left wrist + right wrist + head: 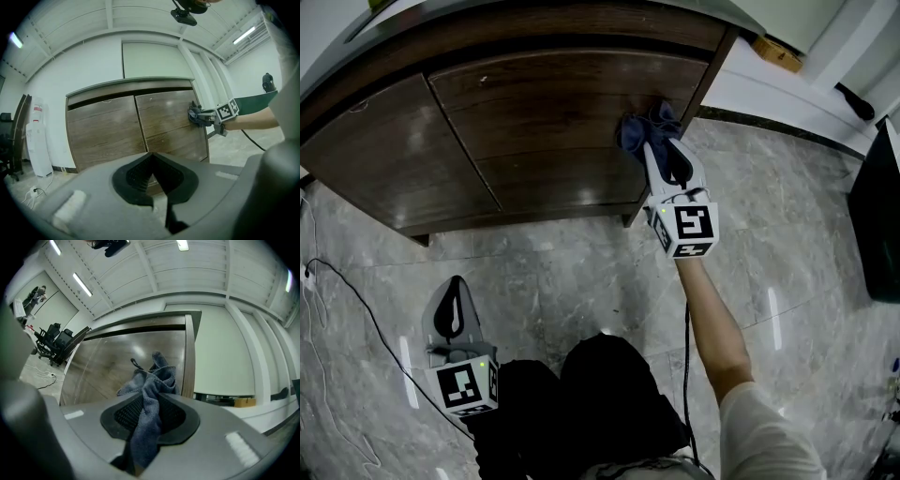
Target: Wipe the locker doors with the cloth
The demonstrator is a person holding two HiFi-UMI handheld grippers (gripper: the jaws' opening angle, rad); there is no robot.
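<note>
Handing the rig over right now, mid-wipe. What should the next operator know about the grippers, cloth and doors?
Right gripper: shut on the blue cloth, held against the right door near its upper right edge.
Left gripper: shut, empty, low over the floor, clear of the locker.
Done: cannot tell which areas are wiped.
Left, probably: rest of right door, then left door.

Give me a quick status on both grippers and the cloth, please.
Right gripper shut on cloth; left gripper shut, empty, held low. Cloth bunched at right door, near its right edge. Nothing blocking the door.
</note>
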